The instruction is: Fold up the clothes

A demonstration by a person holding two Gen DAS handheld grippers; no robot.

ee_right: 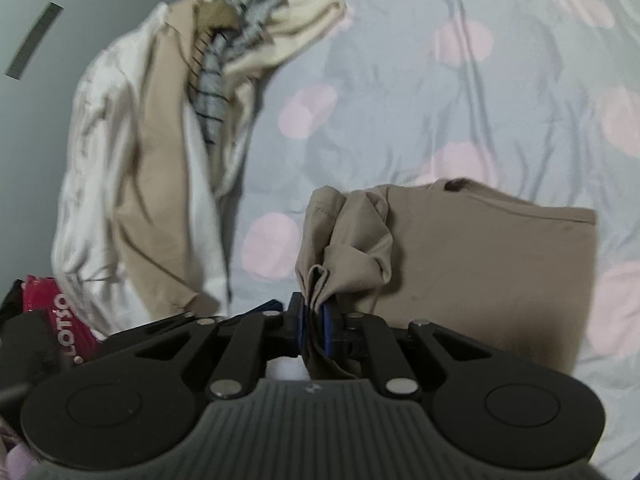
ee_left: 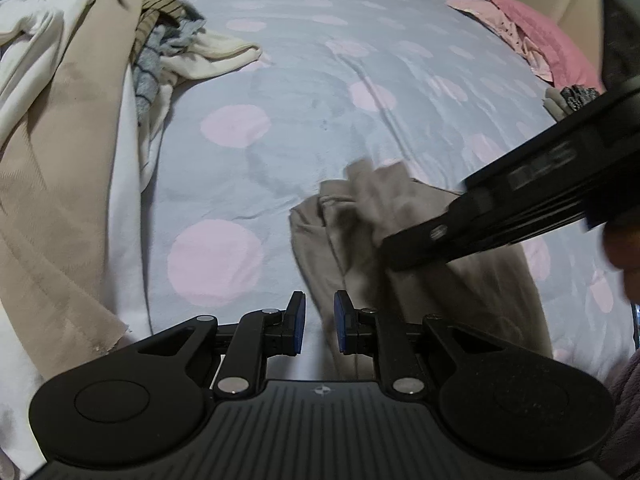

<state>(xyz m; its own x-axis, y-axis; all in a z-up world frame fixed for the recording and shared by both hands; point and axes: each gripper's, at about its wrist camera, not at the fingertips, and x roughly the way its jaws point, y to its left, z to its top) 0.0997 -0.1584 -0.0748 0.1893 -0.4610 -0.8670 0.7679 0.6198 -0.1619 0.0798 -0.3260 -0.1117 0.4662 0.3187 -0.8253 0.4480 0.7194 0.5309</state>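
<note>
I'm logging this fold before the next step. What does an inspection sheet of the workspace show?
Surface: bed cover, grey with pink dots, creased.
Job's things: taupe garment lying on the cover, one bunched edge lifted.
Clutter: heap of unfolded clothes at the left; pink clothing at the far right.
Grippers: right tool shut on the taupe garment; left tool open, holding nothing.
Cables: nothing seen.
Surroundings: red package beside the heap; furniture beyond the bed.
</note>
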